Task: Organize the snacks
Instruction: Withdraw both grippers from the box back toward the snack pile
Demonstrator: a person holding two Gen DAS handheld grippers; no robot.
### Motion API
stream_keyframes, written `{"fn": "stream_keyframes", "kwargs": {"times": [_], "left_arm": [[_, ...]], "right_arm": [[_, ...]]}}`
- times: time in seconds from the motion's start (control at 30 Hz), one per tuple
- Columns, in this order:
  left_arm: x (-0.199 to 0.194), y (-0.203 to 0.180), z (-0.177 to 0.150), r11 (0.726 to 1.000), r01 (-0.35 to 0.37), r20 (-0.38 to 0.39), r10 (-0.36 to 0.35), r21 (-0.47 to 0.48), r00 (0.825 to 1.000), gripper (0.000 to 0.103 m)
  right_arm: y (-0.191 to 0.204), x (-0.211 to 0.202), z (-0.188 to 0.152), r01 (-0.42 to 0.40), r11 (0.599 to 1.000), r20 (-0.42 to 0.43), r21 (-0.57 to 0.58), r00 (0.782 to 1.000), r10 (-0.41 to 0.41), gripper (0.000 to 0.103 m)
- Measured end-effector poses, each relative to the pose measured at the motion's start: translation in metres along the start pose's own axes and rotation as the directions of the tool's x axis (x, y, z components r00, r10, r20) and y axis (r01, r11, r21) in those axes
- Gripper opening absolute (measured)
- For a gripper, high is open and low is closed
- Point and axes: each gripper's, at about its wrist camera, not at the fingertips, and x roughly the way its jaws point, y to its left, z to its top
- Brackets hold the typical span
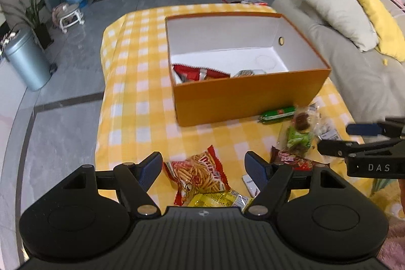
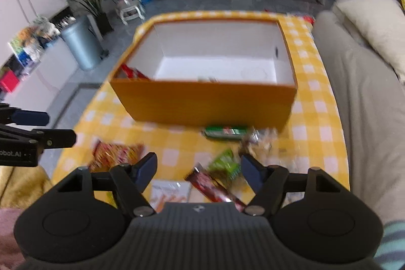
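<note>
An open orange box (image 1: 253,95) with a white inside stands on the yellow checked table; it also shows in the right wrist view (image 2: 202,103). A red snack bag (image 1: 195,74) and another packet lie in it. My left gripper (image 1: 203,168) is open above a red bag of stick snacks (image 1: 200,173) and a yellow packet (image 1: 217,199). My right gripper (image 2: 198,168) is open above a dark red bar (image 2: 215,187) and a green packet (image 2: 225,166). A green sausage stick (image 1: 278,114) lies by the box. The right gripper's fingers (image 1: 334,146) show at right.
A grey sofa (image 1: 359,67) with a grey cushion and a yellow cushion stands right of the table. A metal bin (image 1: 25,62), a stool and plants stand on the floor at left. A white packet (image 2: 169,191) and clear-wrapped sweets (image 2: 258,141) lie on the cloth.
</note>
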Motion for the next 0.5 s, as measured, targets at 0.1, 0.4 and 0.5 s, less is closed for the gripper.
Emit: {"fn": "stream_keyframes", "kwargs": {"times": [0.1,0.4,0.5], "left_arm": [[0.008,0.003,0.0,1.0,-0.002,-0.03,0.001,-0.022,1.0,0.087],[0.029,0.007,-0.003,0.998,-0.043,-0.122,0.038,-0.043,0.992,0.087],[0.039,0.011,-0.005,0.996,-0.063,-0.163,0.052,-0.064,0.985,0.087]], "right_arm": [[-0.009,0.014,-0.003,0.025,0.999,-0.057,0.028,0.998,-0.024,0.066],[-0.013,0.032,-0.004,0.053,0.998,-0.115,0.029,0.992,-0.049,0.066],[-0.015,0.038,-0.002,0.051,0.998,-0.127,0.042,0.991,-0.045,0.066]]}}
